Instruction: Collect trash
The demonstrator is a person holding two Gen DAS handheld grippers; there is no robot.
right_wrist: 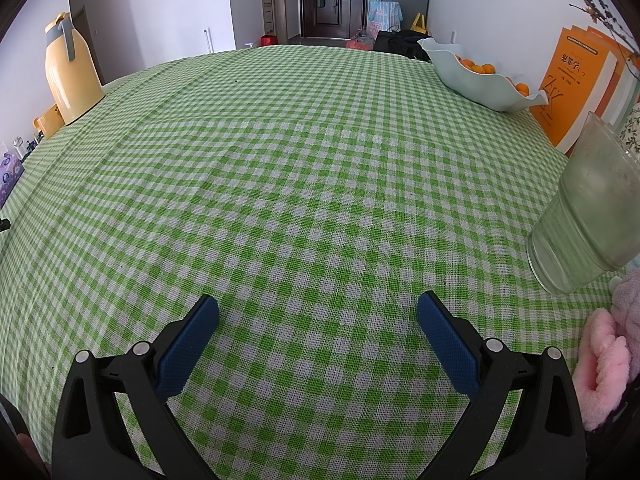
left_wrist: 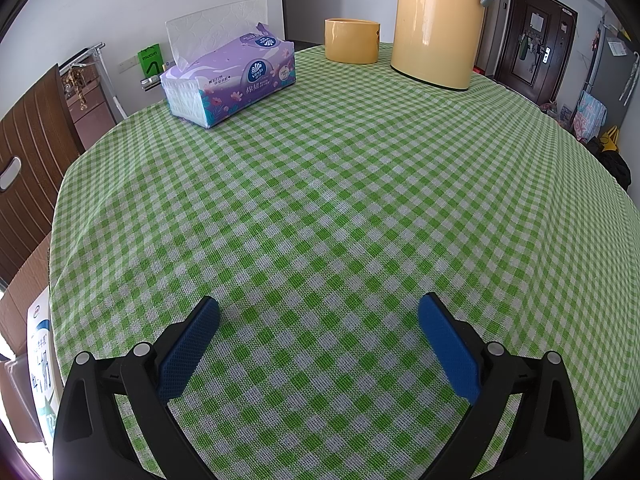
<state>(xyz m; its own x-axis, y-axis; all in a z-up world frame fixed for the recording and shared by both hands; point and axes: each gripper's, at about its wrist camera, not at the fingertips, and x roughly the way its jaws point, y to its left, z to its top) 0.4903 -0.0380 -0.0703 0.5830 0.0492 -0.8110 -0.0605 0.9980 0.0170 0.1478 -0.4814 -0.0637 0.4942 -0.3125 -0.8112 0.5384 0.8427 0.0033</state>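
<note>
Over the green-and-white checked cloth (left_wrist: pixel 320 184) that covers the surface, we hold both tongs low and apart from everything. Our left tongs (left_wrist: pixel 319 314) are spread wide, the blue pads (left_wrist: pixel 188 348) well separated with only bare cloth between them. Our right tongs (right_wrist: pixel 318 314) stand the same way, spread and holding nothing.

From the left wrist view we see a purple tissue pack (left_wrist: pixel 230 82) at the far left of the surface, one white sheet standing up out of its top. Farther back and to the right sits a short yellow cup (left_wrist: pixel 351 40), and just beside it, to its right, a tall yellow thermos jug (left_wrist: pixel 438 24) with a grey handle. All three are well apart from our left tongs.

From the right wrist view we see a clear plastic cup (right_wrist: pixel 588 208) upright at the right edge, cloudy and greenish inside; of all we can see, it looks most like trash, and it stands near our right tongs but not touching them. Something pink and fluffy (right_wrist: pixel 604 368) lies just below it. Farther back on the right are a pale wavy bowl (right_wrist: pixel 476 76) with oranges (right_wrist: pixel 478 67) in it and orange books (right_wrist: pixel 576 84) standing upright. We cannot pick out any other trash on the cloth.
</note>
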